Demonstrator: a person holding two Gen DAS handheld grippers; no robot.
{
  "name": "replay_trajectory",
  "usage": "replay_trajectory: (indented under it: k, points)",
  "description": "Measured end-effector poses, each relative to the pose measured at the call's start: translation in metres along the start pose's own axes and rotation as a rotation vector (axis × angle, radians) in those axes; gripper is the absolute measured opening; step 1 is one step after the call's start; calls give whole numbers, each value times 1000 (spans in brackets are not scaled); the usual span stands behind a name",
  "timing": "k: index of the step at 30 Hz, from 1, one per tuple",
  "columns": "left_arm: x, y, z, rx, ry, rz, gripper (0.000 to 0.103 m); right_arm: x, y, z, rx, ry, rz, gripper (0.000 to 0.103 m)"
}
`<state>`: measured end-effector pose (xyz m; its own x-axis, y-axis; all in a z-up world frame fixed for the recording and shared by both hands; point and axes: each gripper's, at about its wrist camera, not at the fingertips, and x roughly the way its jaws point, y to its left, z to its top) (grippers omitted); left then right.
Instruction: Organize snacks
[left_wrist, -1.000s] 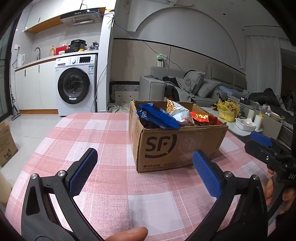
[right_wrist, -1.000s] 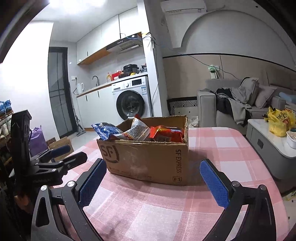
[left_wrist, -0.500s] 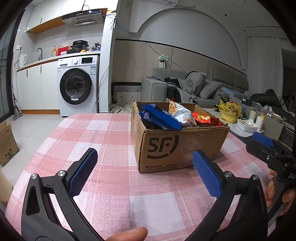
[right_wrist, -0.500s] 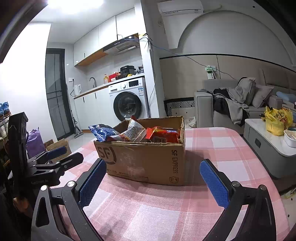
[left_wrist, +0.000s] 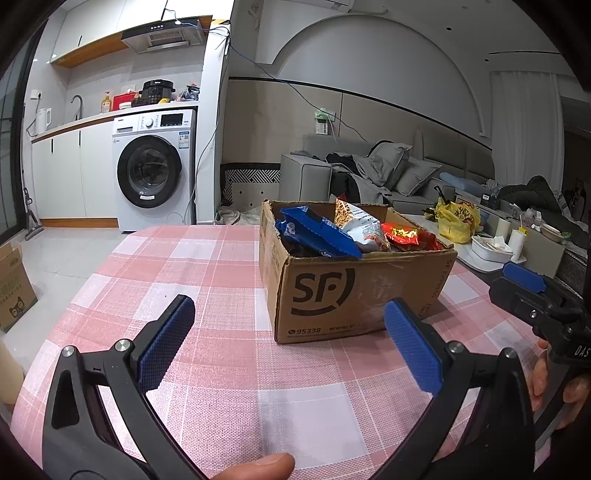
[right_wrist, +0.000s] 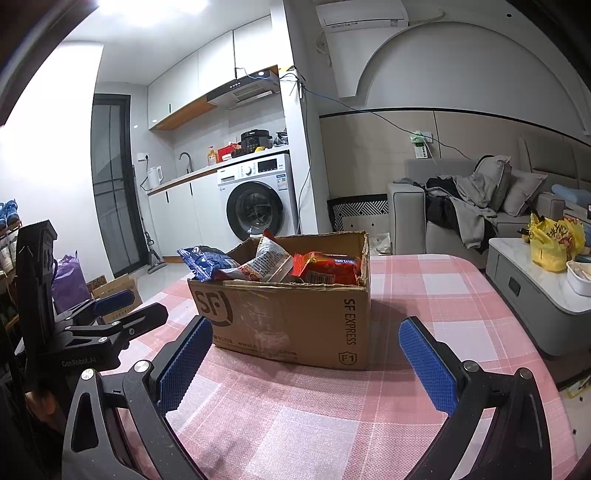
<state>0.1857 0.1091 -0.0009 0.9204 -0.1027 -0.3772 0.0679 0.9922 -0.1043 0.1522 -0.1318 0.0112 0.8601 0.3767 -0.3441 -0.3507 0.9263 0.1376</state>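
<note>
A brown cardboard box (left_wrist: 354, 291) (right_wrist: 295, 321) marked SF stands on the pink checked tablecloth (left_wrist: 207, 280). Snack bags stick out of it: a blue bag (left_wrist: 317, 232) (right_wrist: 207, 260), a white and orange bag (left_wrist: 360, 225) (right_wrist: 264, 264) and a red bag (left_wrist: 404, 236) (right_wrist: 327, 267). My left gripper (left_wrist: 288, 339) is open, low over the cloth in front of the box, holding nothing. My right gripper (right_wrist: 308, 358) is open too, near the box's right front corner. Each gripper shows at the edge of the other's view.
A low white cabinet (right_wrist: 535, 291) with a yellow bag (right_wrist: 554, 243) stands right of the table. Behind are a grey sofa (left_wrist: 369, 173), a washing machine (left_wrist: 155, 170) and a kitchen counter. A cardboard box (left_wrist: 14, 288) sits on the floor at left.
Both grippers have crept slightly closer to the box and tilted a little; the box looks a bit larger. Both stay open and hold nothing.
</note>
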Motion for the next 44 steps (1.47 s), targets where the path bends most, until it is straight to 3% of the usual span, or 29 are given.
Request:
replay_trajectory:
  k: [44]
  points:
    - [-1, 2, 0, -4, -4, -13, 103, 0, 2, -1, -8, -5, 4, 103]
